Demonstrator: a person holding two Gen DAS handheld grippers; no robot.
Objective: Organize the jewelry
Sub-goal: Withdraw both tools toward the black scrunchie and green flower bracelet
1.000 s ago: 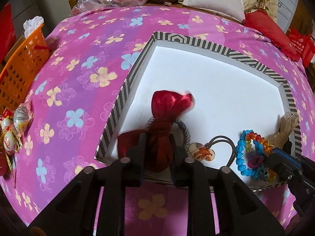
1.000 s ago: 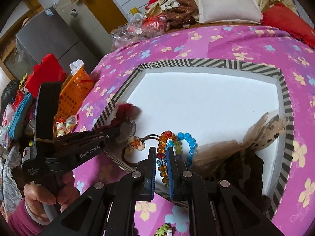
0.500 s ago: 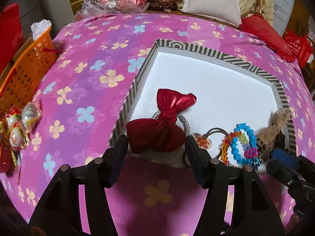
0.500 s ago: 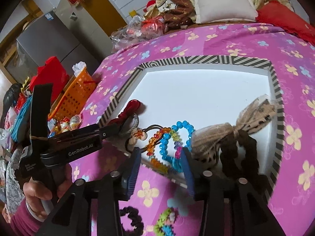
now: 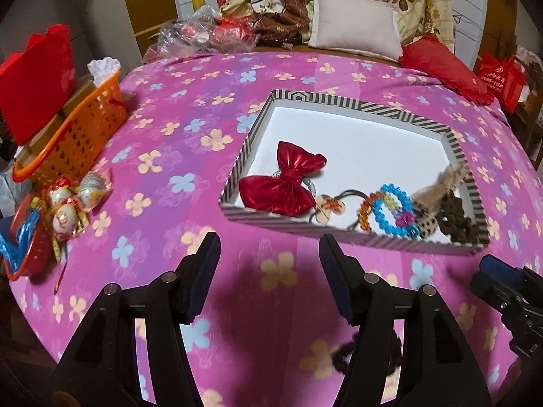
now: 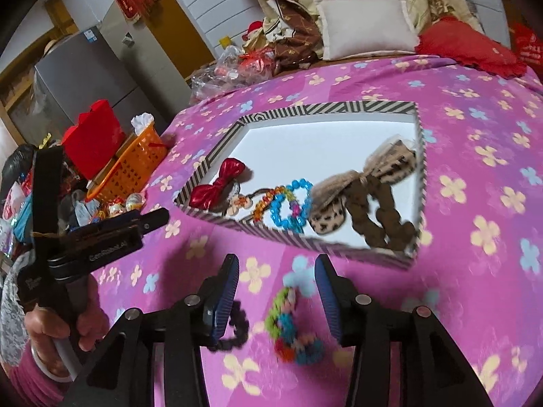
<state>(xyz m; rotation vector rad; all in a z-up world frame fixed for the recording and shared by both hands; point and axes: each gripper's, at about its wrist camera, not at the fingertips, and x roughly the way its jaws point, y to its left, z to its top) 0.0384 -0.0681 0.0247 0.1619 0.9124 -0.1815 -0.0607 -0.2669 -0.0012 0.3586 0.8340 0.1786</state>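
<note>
A striped-rim white tray [image 5: 356,105] [image 6: 325,107] lies on the pink flowered cloth. In it lie a red bow [image 5: 283,183] [image 6: 217,186], a charm hair tie [image 5: 331,205], a blue bead bracelet [image 5: 393,210] [image 6: 288,208], an amber bead bracelet [image 6: 268,201], a leopard bow [image 6: 353,190] and a brown scrunchie [image 6: 376,217]. My left gripper [image 5: 268,271] is open and empty, short of the tray's near rim. My right gripper [image 6: 276,291] is open above a multicolour bracelet [image 6: 292,329] on the cloth; a black hair tie [image 6: 232,330] lies beside it.
An orange basket [image 5: 78,132] and wrapped sweets [image 5: 74,203] sit at the left edge. Pillows [image 5: 353,27] and plastic bags [image 5: 210,34] lie beyond the cloth. The black hair tie also shows blurred behind the left gripper's finger [image 5: 342,356].
Both grippers opened, letting go of the red bow and the bead bracelets in the tray, and pulled back toward me off the tray.
</note>
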